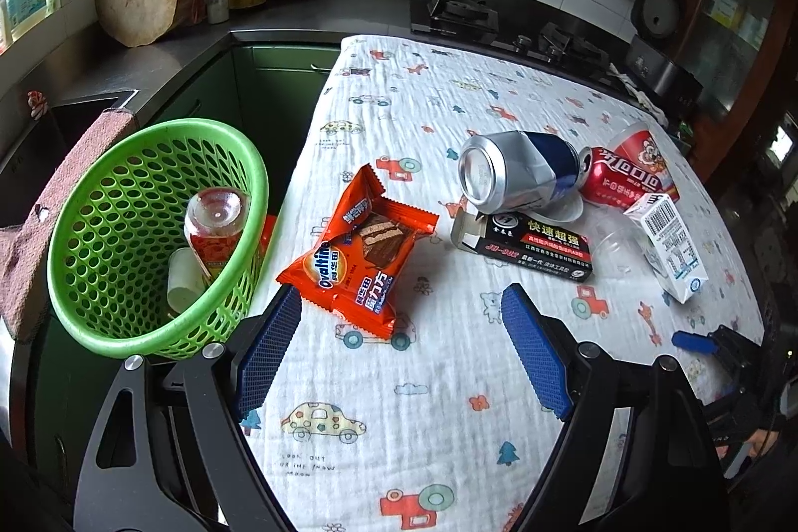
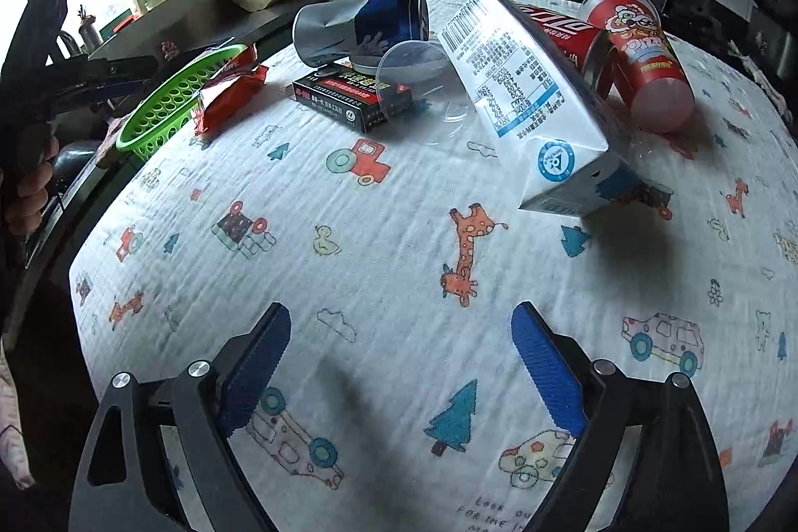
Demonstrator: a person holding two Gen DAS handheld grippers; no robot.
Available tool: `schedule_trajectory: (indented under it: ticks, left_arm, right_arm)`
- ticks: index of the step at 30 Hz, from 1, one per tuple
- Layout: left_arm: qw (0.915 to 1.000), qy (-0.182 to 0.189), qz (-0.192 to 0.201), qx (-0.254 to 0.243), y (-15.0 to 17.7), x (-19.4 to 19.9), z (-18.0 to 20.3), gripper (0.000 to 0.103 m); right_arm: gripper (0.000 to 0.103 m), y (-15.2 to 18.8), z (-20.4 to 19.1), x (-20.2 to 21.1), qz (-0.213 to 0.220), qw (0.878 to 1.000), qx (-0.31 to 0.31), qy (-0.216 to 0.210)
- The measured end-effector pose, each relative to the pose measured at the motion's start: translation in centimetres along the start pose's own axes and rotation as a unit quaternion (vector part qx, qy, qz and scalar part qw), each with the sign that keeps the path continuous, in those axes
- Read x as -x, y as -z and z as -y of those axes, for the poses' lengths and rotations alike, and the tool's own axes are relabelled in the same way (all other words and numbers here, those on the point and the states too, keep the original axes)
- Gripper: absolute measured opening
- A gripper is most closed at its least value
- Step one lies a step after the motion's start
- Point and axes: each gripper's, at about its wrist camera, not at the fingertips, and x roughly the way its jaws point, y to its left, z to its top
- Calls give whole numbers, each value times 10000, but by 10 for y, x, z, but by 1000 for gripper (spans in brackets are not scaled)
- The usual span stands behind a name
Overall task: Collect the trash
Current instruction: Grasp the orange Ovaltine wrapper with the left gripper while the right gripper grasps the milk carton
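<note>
Both cams are wrist fisheyes looking forward and down along their own fingers at the table's printed cloth (image 1: 449, 93). Left wrist view sits at the table's left edge, close over the orange wrapper (image 1: 356, 253), with the green basket (image 1: 95, 302) just off to its left. Right wrist view is further right, lower and nearer the cloth, white carton (image 2: 523, 98) close ahead. Overlap: dented can (image 2: 359, 28), black box (image 2: 349, 95), red cup (image 2: 643, 68), carton, wrapper, basket and the back counter. Right view also catches the left gripper's body at its left edge.
</note>
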Motion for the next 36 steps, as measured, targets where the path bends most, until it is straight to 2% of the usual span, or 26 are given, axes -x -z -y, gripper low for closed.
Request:
schedule_trajectory:
  ticks: [7,10,17,25,27,31,36]
  left_arm:
    - [10000,25,-63,-37,-2,-7,1,82]
    - [9999,51,-73,-52,-4,-11,2,82]
    - [9997,147,-116,-131,-9,-21,4,85]
    - [9991,154,-158,-362,-9,-35,-5,91]
    - [9989,107,-190,-413,-9,-41,-7,91]
    - [9985,137,-279,-456,-10,-52,-11,91]
    - [9971,-67,-324,-691,-15,-68,-6,92]
  right_arm:
    - [88,-21,7,48,463,9981,375,129]
    - [90,-40,15,57,463,9979,435,127]
    - [90,-79,44,32,88,9990,431,77]
    - [90,-94,70,-5,-95,9993,207,-310]
    - [87,-95,74,-14,-142,9987,135,-460]
    - [77,-94,77,-22,-188,9983,51,-544]
    - [75,-95,77,-21,-170,9984,113,-531]
